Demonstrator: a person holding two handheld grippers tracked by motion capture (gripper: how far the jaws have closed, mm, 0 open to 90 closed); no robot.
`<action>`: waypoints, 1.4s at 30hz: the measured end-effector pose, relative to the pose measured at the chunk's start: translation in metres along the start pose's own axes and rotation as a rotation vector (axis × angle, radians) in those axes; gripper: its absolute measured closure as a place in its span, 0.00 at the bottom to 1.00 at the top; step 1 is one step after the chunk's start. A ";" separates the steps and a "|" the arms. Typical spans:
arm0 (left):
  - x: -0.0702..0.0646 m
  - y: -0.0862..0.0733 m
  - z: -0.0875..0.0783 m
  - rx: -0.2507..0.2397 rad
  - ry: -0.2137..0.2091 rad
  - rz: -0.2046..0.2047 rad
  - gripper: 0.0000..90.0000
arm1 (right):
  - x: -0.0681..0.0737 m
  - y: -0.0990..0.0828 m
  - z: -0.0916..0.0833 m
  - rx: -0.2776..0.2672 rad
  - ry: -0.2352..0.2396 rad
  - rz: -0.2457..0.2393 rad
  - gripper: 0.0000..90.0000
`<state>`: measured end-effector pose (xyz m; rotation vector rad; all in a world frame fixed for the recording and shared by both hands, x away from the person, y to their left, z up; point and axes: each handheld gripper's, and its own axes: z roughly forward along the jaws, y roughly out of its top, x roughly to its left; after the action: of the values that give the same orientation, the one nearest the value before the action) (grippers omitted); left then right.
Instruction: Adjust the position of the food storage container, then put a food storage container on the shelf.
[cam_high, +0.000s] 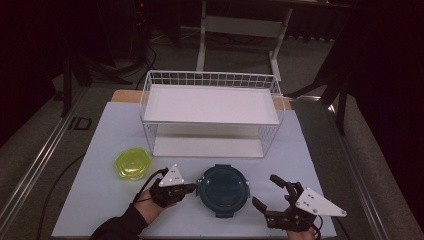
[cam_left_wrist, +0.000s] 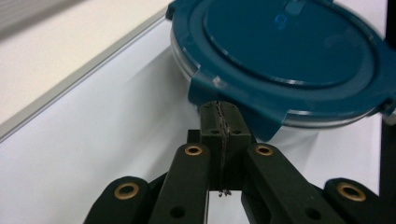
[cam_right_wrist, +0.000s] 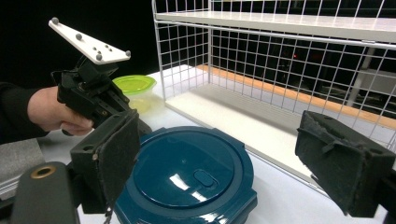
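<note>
left tongs (cam_left_wrist: 220, 122): my jaws pinched together, tips right at the blue lid's (cam_left_wrist: 289, 56) tab
right tongs (cam_right_wrist: 243, 158): gaping wide, nothing held

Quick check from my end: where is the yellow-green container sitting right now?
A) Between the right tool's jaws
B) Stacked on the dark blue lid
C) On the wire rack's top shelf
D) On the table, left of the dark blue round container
D: the high view shows the yellow-green container on the table, left of the dark blue round container and in front of the wire rack.
</note>
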<state>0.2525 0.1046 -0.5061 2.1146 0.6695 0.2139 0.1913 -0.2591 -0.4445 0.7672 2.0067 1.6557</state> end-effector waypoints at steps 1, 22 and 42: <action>0.000 -0.001 -0.006 -0.024 -0.026 -0.022 0.99 | 0.000 0.000 0.000 0.004 -0.002 -0.003 0.15; -0.001 0.024 -0.036 -0.189 -0.165 -0.127 0.01 | 0.004 0.013 0.007 0.006 -0.033 -0.051 0.17; 0.009 0.028 -0.013 -0.109 -0.197 -0.290 0.02 | -0.026 0.008 0.030 0.246 0.027 0.134 0.12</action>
<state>0.2654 0.1056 -0.4769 1.8790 0.8155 -0.1143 0.2306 -0.2528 -0.4433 0.9895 2.2498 1.5134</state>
